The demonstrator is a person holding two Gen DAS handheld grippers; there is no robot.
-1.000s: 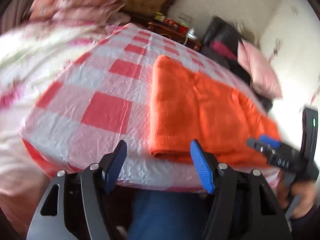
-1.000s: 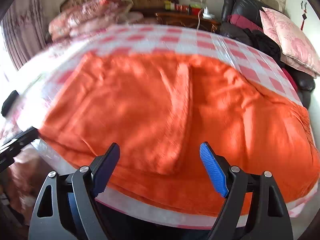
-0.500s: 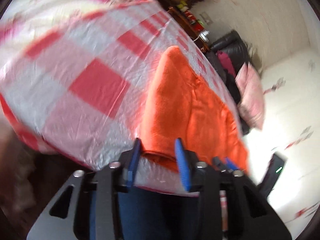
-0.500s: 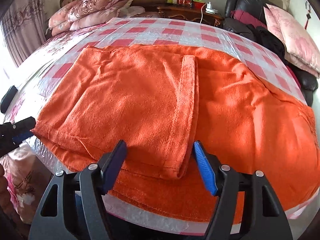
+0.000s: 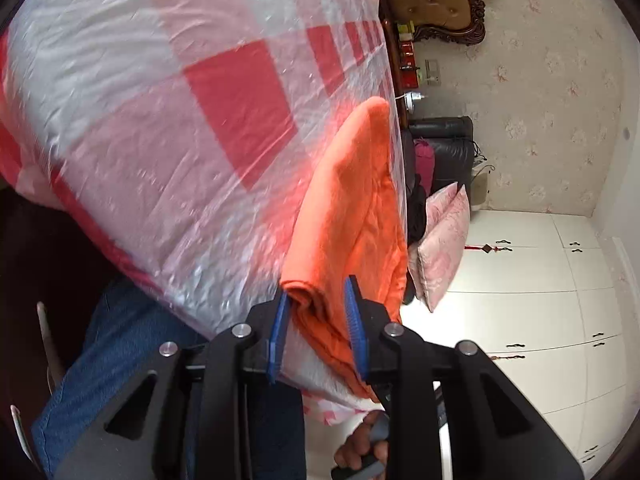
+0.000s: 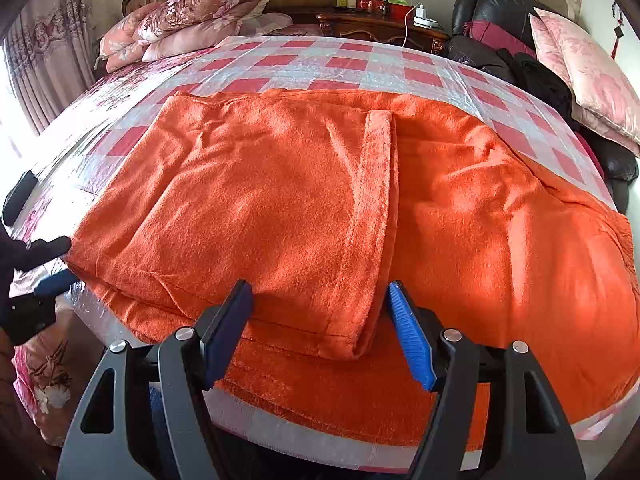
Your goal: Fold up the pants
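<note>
The orange pants [image 6: 304, 200] lie spread on the checked bed cover [image 6: 348, 62], with one part folded over to the middle and its hem running down the centre. My right gripper [image 6: 320, 328] is open at the near edge, its blue pads either side of the folded flap's near corner. My left gripper [image 5: 316, 324] is rolled sideways at the pants' left near corner [image 5: 316, 292], its jaws narrowed around the folded edge. It also shows in the right wrist view [image 6: 48, 276] at the far left.
Folded floral quilts [image 6: 188, 16] lie by the headboard. A wooden nightstand [image 6: 380, 24] with small items stands at the back. A black chair [image 6: 504, 12] with dark clothes and a pink pillow [image 6: 592, 76] stand at the right. White wardrobe doors [image 5: 520, 320] show behind.
My left gripper rolled sideways, moved onto the pants' left near corner and narrowed its jaws around it. My right gripper moved in to the flap's near corner and narrowed slightly.
</note>
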